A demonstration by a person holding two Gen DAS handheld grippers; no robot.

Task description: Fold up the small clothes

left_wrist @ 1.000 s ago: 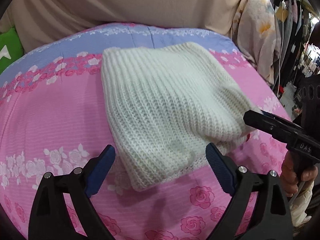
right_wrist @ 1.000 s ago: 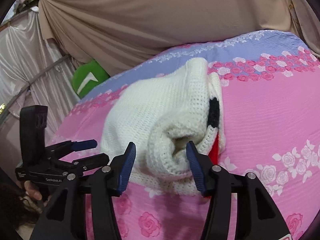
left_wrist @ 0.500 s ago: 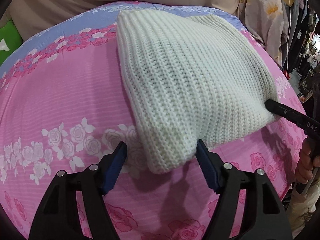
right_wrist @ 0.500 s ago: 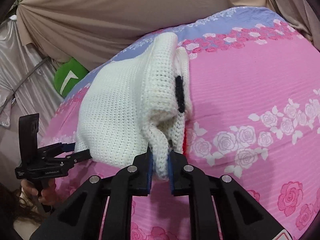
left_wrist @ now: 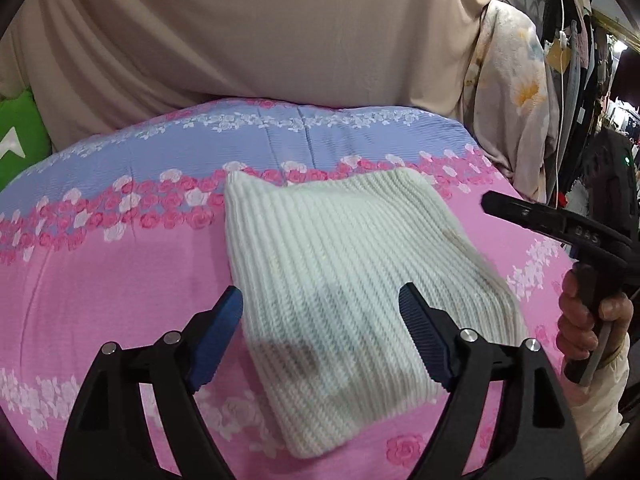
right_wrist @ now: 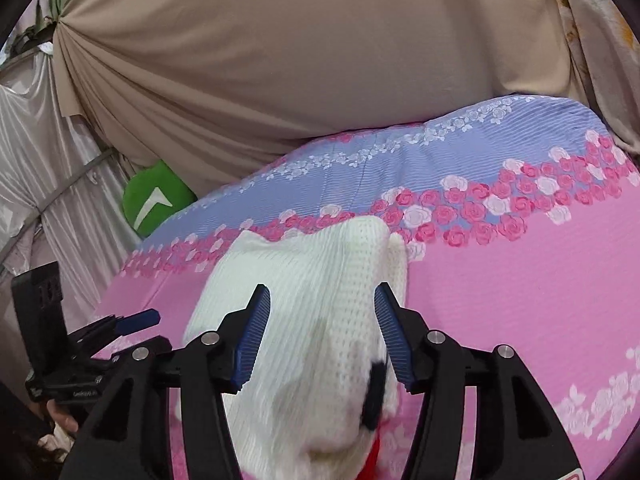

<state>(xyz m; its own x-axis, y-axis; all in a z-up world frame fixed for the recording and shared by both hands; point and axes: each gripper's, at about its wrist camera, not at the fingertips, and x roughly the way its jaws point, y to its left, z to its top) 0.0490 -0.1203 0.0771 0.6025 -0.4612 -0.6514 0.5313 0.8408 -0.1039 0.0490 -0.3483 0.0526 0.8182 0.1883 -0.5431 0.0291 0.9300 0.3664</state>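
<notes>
A white knitted garment lies folded on the pink flowered bedsheet. My left gripper hovers over its near part, jaws wide and opening, pads touching nothing. The right gripper shows at the right edge, held by a hand. In the right wrist view the garment lies below my right gripper, whose jaws are opening with the knit under the gap and no pad pressing on it. A black patch and a red bit show on its near side. The left gripper is at the left.
A beige draped cloth hangs behind the bed. A green cushion sits at the back left corner. Hanging clothes crowd the right side, and a silver curtain hangs at the left. A blue band edges the sheet's far side.
The right gripper, shut on the garment's near edge half a second ago, has let go and spread its jaws. Both grippers have lifted and drawn back; the garment lies flat.
</notes>
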